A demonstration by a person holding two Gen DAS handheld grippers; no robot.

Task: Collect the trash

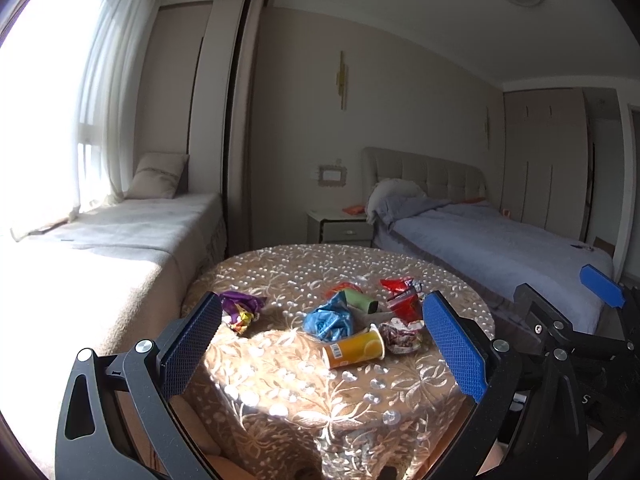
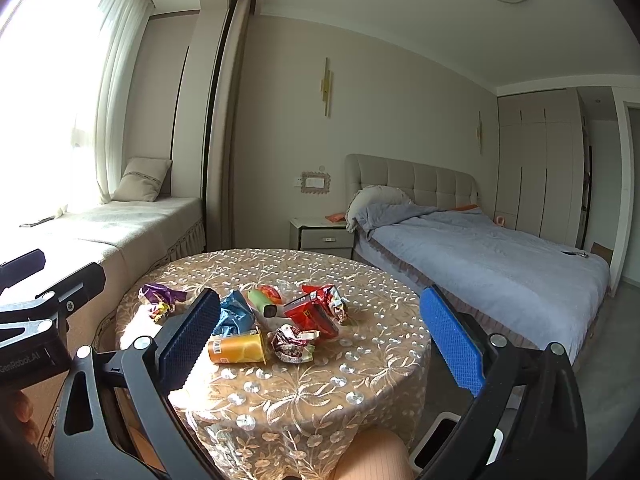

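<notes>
Trash lies on a round table with a beige embroidered cloth [image 1: 304,392] [image 2: 360,364]. An orange paper cup [image 1: 354,349] [image 2: 239,349] lies on its side. Around it are a blue crumpled bag [image 1: 330,320] [image 2: 234,314], a green tube [image 1: 361,301] [image 2: 263,303], a red snack wrapper [image 1: 404,298] [image 2: 316,310], a dark crumpled wrapper [image 1: 400,335] [image 2: 292,343] and a purple wrapper [image 1: 240,308] [image 2: 160,298]. My left gripper [image 1: 320,344] is open and empty above the table's near side. My right gripper [image 2: 316,340] is open and empty, held short of the trash.
A white bin with a dark opening [image 2: 440,440] stands on the floor right of the table. A bed with a blue cover [image 2: 480,264] is at the right, a nightstand [image 2: 324,234] behind the table, a window seat [image 2: 120,224] at the left.
</notes>
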